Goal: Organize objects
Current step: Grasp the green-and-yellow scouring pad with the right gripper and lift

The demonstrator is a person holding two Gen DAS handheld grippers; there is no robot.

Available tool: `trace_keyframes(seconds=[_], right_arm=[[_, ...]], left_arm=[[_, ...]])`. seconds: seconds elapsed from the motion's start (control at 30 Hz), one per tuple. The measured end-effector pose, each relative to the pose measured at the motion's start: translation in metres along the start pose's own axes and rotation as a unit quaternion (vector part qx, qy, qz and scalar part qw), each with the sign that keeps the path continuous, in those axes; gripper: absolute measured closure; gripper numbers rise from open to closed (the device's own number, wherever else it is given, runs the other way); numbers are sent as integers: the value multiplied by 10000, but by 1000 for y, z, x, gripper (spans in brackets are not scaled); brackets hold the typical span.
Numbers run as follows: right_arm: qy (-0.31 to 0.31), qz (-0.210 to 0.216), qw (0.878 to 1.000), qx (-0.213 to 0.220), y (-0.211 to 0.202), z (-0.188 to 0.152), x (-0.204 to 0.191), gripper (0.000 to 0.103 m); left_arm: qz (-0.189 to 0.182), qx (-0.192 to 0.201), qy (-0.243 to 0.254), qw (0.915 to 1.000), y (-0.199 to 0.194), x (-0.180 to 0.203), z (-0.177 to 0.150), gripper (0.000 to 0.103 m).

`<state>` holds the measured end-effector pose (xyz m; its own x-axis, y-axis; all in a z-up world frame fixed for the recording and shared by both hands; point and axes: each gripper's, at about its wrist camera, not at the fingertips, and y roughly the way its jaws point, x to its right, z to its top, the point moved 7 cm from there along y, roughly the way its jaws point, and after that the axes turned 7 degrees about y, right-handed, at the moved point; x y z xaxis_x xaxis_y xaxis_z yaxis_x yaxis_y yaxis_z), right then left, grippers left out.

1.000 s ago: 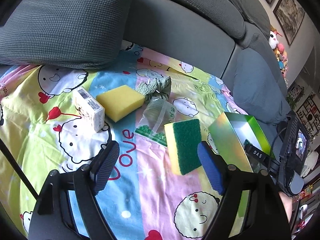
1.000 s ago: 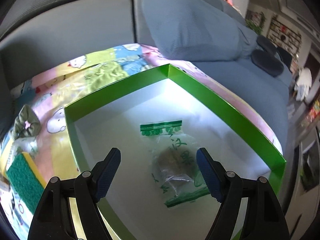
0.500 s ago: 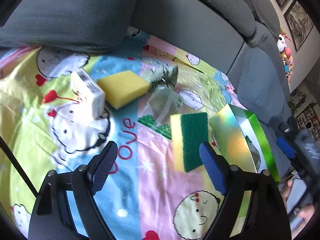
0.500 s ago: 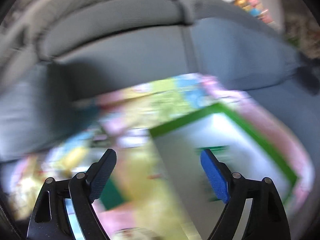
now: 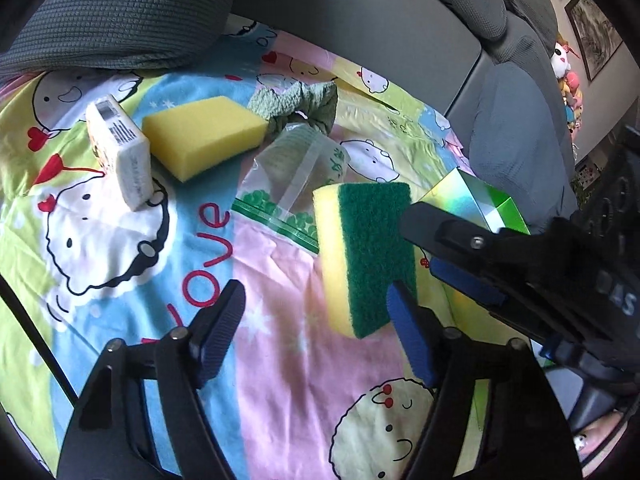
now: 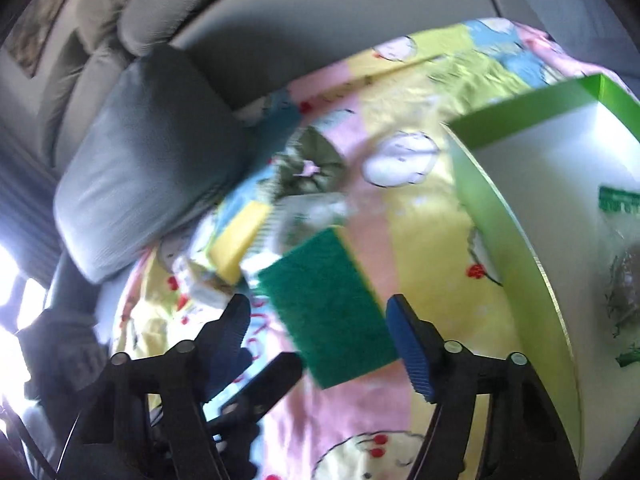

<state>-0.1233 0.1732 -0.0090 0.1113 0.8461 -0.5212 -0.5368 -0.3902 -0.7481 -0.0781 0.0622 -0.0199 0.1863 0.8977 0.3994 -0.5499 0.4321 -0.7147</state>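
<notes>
1. The left gripper [image 5: 316, 316] is seen unclenched, jaws just narrowed, nothing between them.
2. The right gripper [image 6: 318, 330] is likewise released, jaws just narrowed around the green-faced scouring sponge [image 5: 366, 256] without pressing it.
3. Beside the sponge, the green box [image 6: 516, 248] is found; beyond it, a zip bag [image 5: 296, 172].

scrub sponge [image 5: 362, 256] | green-topped, yellow-sided | flat on sheet, beside box [image 5: 476, 204]

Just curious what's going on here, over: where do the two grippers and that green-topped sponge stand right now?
Left gripper and right gripper open, jaws just closing, empty. Green-topped sponge lies on sheet, between both. Green box beside it, one bag inside.
</notes>
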Motion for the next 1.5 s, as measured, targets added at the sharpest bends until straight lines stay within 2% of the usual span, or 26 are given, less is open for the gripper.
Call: trace_keyframes(seconds=[0.1,0.17,0.23,0.27,0.47,0.83,1.0,1.3,1.5], right_arm=[[141,97,9997,-171,8,0,10,39],[303,192,9990,-270,14,-1,15,43],[322,31,9990,-294,20,-2,20,47],[328,58,9989,-339,22,-3,21,47],[360,205,9982,-429,26,-5,21,47],[497,390,9965,-546,28,-6,25,47],[406,447,9966,-564,16,-12,17,47],[108,806,9966,113,-41,-8,-9,47],[-23,961,9942,492,-74,-4,-19,47]], left_arm=[[49,-120,80,9999,9,4,-3,48],[97,-169,213,9996,14,8,-4,52],[9,-147,205,9997,16,11,-4,56],[-52,-151,201,9997,16,12,-4,63],[-269,-177,291,9991,20,20,-5,76],[-231,-173,412,9987,27,30,-5,76],[-129,112,591,9981,10,39,3,76],[-326,903,944,9909,-40,66,17,76],[-541,1270,1149,9837,-65,84,22,76]])
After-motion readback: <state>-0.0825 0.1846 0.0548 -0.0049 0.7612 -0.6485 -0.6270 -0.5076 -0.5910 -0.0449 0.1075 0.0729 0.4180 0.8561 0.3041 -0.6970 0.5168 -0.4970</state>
